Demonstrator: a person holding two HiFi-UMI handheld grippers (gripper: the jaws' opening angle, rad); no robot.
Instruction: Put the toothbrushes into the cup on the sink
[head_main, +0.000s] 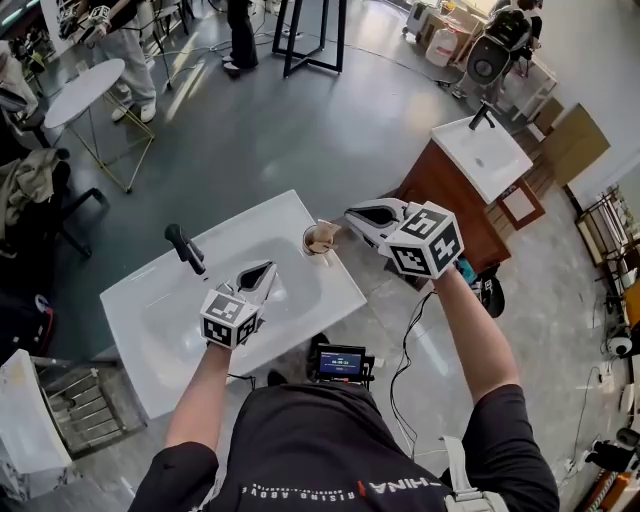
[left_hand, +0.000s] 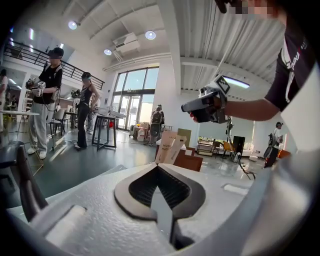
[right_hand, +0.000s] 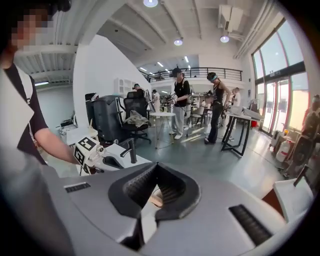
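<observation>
Just beside cup (head_main: 321, 240) | right gripper (head_main: 351, 213) closed, empty | left gripper (head_main: 269, 267) over sink (head_main: 150, 335), closed, empty

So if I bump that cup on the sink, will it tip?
Probably easily: the cup looks small and light, and tall packs stick out well above it, so it is likely top-heavy. It stands by the edge of the glossy sink, so a push might slide it off.
</observation>
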